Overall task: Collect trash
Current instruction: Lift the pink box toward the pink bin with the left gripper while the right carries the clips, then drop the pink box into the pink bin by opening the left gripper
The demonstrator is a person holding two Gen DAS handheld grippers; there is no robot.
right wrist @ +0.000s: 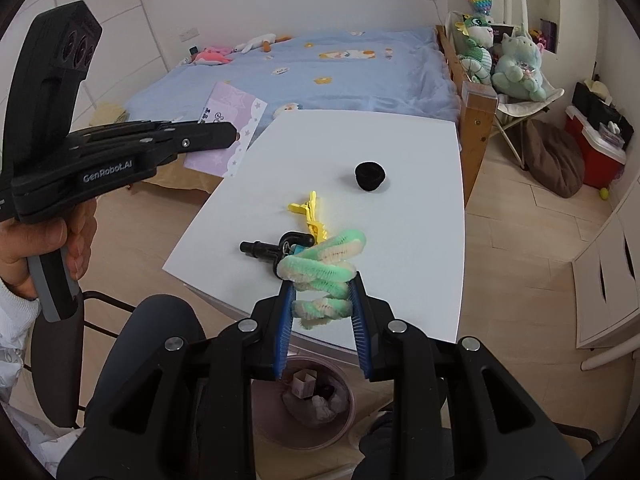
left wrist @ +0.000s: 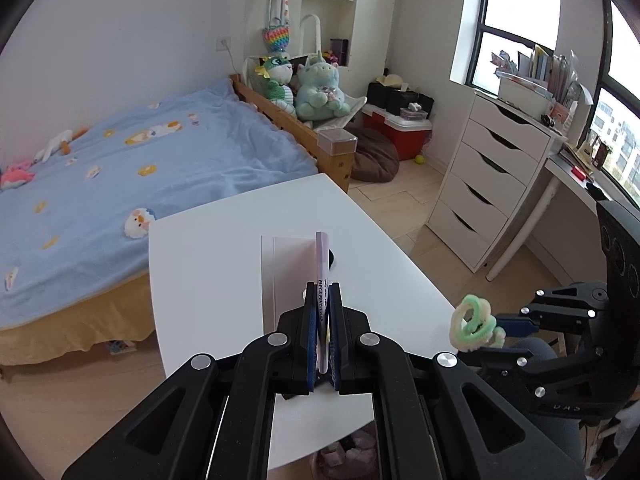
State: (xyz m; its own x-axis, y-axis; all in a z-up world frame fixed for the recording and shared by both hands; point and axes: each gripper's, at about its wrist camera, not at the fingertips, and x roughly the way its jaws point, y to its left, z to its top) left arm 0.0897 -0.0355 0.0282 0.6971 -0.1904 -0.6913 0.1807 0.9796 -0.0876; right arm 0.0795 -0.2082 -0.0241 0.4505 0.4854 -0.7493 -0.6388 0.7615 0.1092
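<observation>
Left gripper [left wrist: 323, 304] is clamped tight on a flat purple card package [left wrist: 322, 268], seen edge-on between the blue pads in the left wrist view; from the right wrist view the same package [right wrist: 230, 132] hangs off the table's left edge, at 10 o'clock from table centre, over the floor beside the bed [right wrist: 340, 68]. Right gripper [right wrist: 320, 284] is closed on a green-and-cream fuzzy wire bundle [right wrist: 324, 268], pads pressing both sides, held above the near edge of the white table [right wrist: 420, 220]. On the table: black hair tie [right wrist: 371, 176] at 12 o'clock from the bundle, yellow clip [right wrist: 310, 216] just beyond the bundle, black keyring piece [right wrist: 276, 248] at 10 o'clock, partly hidden by the bundle. Trash bin [right wrist: 280, 428] sits on the floor below the right gripper, under the near table edge, with paper scraps inside. A hand [right wrist: 40, 236] grips the left tool's handle.
</observation>
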